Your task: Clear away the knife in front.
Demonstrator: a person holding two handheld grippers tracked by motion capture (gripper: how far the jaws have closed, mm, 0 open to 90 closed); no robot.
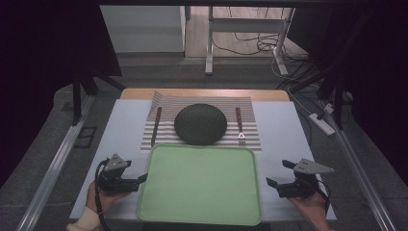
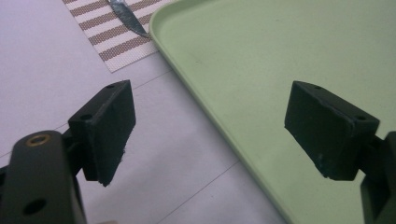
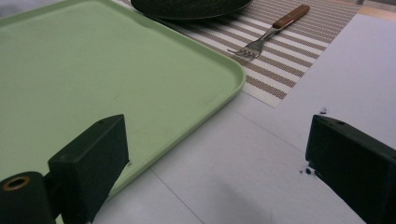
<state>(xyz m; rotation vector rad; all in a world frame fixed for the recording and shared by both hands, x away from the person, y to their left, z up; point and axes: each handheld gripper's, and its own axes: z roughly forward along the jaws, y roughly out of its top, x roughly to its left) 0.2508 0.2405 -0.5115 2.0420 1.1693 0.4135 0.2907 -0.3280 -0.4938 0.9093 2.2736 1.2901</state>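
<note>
The green tray (image 1: 199, 185) lies empty on the bench (image 1: 284, 130) in front of me, its far edge just over the near edge of the striped placemat (image 1: 248, 139). On that mat a dark round plate (image 1: 200, 123) sits in the middle, nothing on it that I can make out, with a knife (image 1: 156, 126) to its left and a fork (image 1: 239, 125) to its right.

My left hand-held gripper (image 1: 144, 178) rests at the tray's left edge with jaws spread wide, holding nothing; my right hand-held gripper (image 1: 279, 173) sits beside the tray's right edge, likewise agape and empty.

The left gripper view shows the knife's blade tip (image 2: 127, 17) beside the tray's corner. The right gripper view shows the fork's tines (image 3: 245, 51) and wooden handle, and small dark specks (image 3: 307, 171) on the bench.
</note>
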